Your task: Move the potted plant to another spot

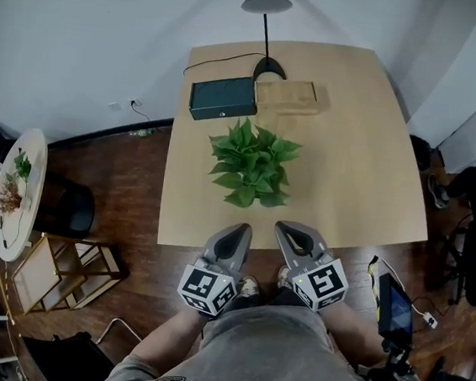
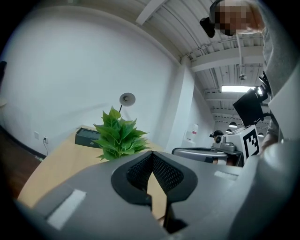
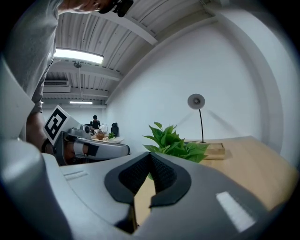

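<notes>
The potted plant point(image 1: 252, 162), a bushy green-leaved plant, stands near the middle of the light wooden table point(image 1: 368, 157); its pot is hidden under the leaves. Both grippers hover side by side at the table's near edge, short of the plant. My left gripper point(image 1: 243, 228) is shut and holds nothing. My right gripper point(image 1: 282, 228) is shut and empty too. The plant point(image 2: 119, 135) rises just beyond the left gripper point(image 2: 152, 154) in the left gripper view. In the right gripper view the plant point(image 3: 172, 142) stands past the right gripper point(image 3: 150, 156).
At the table's far side sit a dark green box point(image 1: 222, 98), a flat wooden box point(image 1: 291, 95) and a black desk lamp point(image 1: 267, 2). A round side table point(image 1: 16, 192) and a wooden rack point(image 1: 56, 272) stand on the floor to the left. Chairs and gear crowd the right.
</notes>
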Demonstrator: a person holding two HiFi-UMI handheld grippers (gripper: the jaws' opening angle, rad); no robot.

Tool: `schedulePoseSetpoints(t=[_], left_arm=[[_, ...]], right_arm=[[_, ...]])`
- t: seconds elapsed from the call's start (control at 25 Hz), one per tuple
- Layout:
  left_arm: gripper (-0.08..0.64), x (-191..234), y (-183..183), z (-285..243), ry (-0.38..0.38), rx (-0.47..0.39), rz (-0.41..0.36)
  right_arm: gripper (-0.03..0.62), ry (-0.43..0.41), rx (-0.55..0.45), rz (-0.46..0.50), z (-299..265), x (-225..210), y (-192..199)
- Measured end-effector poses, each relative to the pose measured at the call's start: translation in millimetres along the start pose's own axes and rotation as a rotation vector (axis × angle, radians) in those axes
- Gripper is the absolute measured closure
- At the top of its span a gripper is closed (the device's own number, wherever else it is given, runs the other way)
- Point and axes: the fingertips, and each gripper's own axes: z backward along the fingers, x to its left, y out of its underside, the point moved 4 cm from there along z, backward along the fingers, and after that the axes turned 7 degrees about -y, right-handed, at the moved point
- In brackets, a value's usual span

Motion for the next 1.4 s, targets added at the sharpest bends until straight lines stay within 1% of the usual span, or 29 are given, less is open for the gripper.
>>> schedulePoseSetpoints(t=[0.2, 0.36, 0.52, 0.68, 0.8, 0.92, 1.16, 1.4], left_arm=[[0.566, 10.9, 22.3, -21.3, -0.024, 0.055, 0.022], [0.566, 21.7, 51.8, -40.7, -0.045, 0.116, 0.039], [0.566, 33.7, 86.7, -58.3, -0.065, 0.178, 0.035], [0.566, 44.6, 115.2, -73.6, -0.09, 0.22, 0.049], [0.566, 50.2, 131.4, -81.4, -0.103, 0.245, 0.049], [0.566, 52.8, 140.0, -86.1, -0.111, 0.259, 0.049], [0.566, 62.0, 145.9, -90.5, -0.134, 0.269, 0.046], [0.566, 75.9, 142.5, -93.5, -0.164, 0.261, -0.001]], right_arm=[[0.588, -0.012, 0.051, -0.021, -14.0, -15.4, 24.9], [0.588, -0.016, 0.095, -0.044, -25.3, -30.8, 51.0], [0.588, -0.02, 0.148, -0.064, -34.7, -43.2, 87.5], [0.588, -0.019, 0.194, -0.1, -42.1, -53.0, 121.6], [0.588, -0.033, 0.218, -0.121, -48.7, -55.2, 137.1], [0.588, -0.041, 0.226, -0.127, -52.3, -58.4, 145.7], [0.588, -0.046, 0.238, -0.125, -59.0, -64.4, 152.3], [0.588, -0.049, 0.252, -0.08, -67.0, -71.7, 151.6]])
